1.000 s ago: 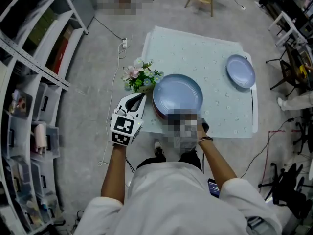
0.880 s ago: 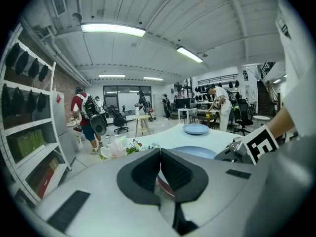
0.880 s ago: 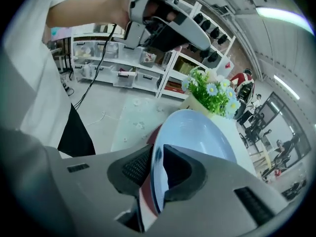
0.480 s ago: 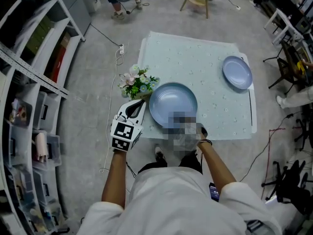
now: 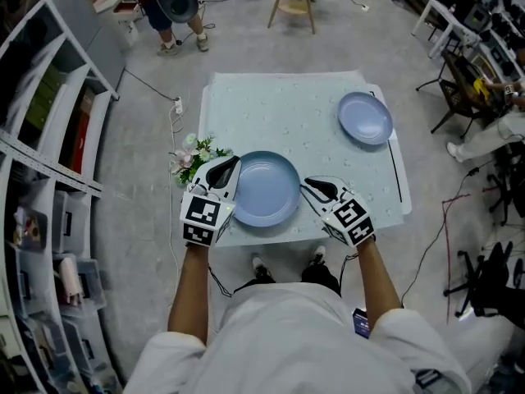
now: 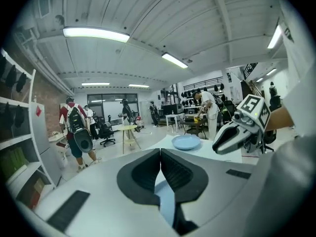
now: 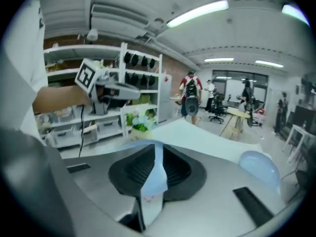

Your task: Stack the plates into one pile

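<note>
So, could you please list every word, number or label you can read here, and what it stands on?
No readable text anywhere.
Left gripper: black-and-white square markers on its cube, patterns, no letters.
Right gripper, jaws just closing, the blue plate showing between them: same markers, no letters.
Shelves: contents too small to read.

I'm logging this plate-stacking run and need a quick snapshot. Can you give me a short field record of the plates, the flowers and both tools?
large plate: blue, at near edge of table
small plate: blue, far right, not stacked
flowers: table's left edge, beside left tool
left tool: shut, at large plate's left rim
right tool: jaws narrowly apart, just been closing, nothing pinched, beside large plate's right rim
</note>
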The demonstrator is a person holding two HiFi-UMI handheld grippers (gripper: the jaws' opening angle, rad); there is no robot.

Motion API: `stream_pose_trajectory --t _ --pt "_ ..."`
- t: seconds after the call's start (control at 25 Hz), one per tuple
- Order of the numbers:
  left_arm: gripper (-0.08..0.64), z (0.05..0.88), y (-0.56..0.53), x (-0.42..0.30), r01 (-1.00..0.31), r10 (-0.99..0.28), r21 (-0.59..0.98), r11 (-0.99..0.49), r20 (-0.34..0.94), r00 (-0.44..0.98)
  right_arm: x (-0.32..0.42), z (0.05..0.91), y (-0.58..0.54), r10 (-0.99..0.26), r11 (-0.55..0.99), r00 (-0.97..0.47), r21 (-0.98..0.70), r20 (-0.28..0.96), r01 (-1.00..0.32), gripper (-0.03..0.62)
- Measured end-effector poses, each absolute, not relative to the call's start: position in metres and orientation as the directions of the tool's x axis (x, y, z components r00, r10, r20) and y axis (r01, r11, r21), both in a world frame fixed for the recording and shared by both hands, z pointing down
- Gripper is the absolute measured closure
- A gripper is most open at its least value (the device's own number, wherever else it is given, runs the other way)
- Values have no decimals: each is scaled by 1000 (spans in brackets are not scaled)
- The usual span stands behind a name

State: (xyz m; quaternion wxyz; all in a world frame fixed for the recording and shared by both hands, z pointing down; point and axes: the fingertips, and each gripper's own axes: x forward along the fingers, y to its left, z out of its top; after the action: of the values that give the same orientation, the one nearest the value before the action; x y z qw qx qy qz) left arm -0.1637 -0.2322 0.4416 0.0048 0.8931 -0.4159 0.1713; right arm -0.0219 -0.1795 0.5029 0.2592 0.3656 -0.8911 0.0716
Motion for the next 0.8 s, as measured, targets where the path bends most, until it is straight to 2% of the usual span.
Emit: stream_pose_trajectory --t 0.04,0.08,0.28,0.56,0.8 --pt "540 434 -237 -151 -735 -737 -144 -663 299 606 -1 485 -187 -666 677 -580 55 468 -734 560" --pt "540 427 -241 -138 -726 -733 -153 -670 288 616 20 468 -194 -715 632 -552 58 429 -773 580" --pt "540 390 -264 -68 -676 -701 -187 -713 234 674 111 396 -216 -865 450 -396 130 307 -883 580" --pt "540 356 -284 27 -603 -647 -242 -760 193 738 219 337 -222 -946 284 -242 195 215 -939 580" --pt "540 356 -299 109 -504 -566 -280 -817 222 794 308 338 -222 -975 134 -106 136 196 -982 580"
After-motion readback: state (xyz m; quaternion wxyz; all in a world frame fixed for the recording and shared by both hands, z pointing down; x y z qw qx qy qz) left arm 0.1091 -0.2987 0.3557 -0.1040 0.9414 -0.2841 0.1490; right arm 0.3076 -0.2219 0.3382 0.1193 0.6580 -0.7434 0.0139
